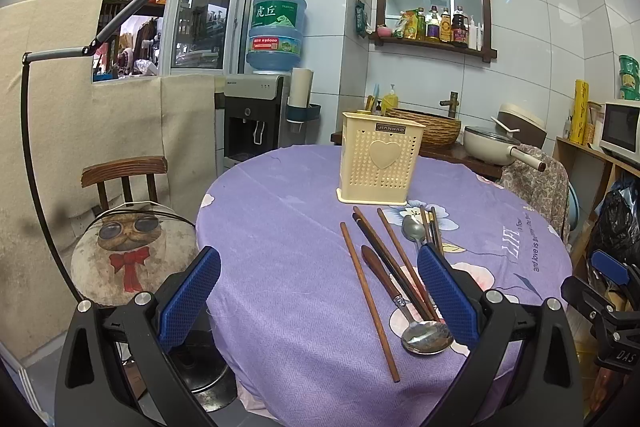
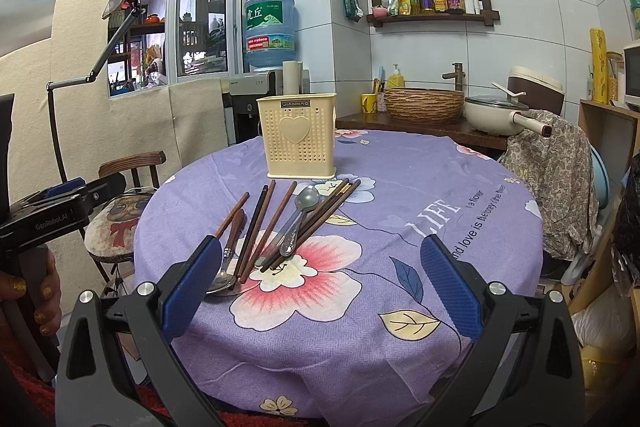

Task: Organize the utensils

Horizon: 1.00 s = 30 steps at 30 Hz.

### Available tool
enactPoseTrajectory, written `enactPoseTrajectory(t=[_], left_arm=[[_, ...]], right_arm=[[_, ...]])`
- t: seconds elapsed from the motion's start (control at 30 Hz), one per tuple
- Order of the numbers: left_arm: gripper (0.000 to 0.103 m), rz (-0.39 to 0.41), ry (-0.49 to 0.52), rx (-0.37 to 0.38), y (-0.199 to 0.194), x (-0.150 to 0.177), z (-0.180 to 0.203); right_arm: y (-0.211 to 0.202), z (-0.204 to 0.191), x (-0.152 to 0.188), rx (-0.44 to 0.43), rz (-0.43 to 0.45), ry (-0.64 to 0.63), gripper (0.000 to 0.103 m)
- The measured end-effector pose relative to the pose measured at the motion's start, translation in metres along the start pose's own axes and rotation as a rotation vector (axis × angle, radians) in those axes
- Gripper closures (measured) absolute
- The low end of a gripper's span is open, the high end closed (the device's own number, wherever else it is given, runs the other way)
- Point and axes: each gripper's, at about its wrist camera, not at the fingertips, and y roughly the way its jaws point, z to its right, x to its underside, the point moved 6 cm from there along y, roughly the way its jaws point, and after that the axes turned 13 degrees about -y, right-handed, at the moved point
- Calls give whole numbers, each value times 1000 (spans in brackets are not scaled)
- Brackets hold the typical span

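Both my grippers are hanging at the near edge of the table (image 2: 400, 367), and neither has anything in it. My left gripper (image 1: 320, 291) has its blue pads spread wide, and so does my right gripper (image 2: 320, 279).

Utensils are lying loose on the purple flowered cloth, roughly in the middle of the tabletop, just in front of the cream holder (image 2: 298, 137), which stands upright toward the far edge. Nearly all of them run lengthwise from the near edge toward that holder.

Closest to me is the wooden-handled spoon (image 1: 404, 297), bowl at the near end, handle pointing away. A single brown chopstick (image 1: 368, 297) lies by itself just left of it. Some dark chopsticks (image 2: 256, 227) sit beside the spoon, then the grey spoon (image 2: 298, 219) with its bowl at the far end. Another bunch of chopsticks (image 2: 320, 219) crosses under it, angled toward the far right.
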Motion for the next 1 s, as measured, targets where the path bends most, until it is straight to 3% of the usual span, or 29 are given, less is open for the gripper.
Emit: enactPoseTrajectory(t=[0.53,0.77,1.0], left_arm=[[6,-41,32,-6,14,11,-2],[6,-167,48,-47,44,19,-9],[9,-272,20,-58,77,7,-11]], right_arm=[[15,4,9,-21,-48,24,5],[52,15,19,-22,-143,11,5],[91,29,11,-90,-210,62,5]])
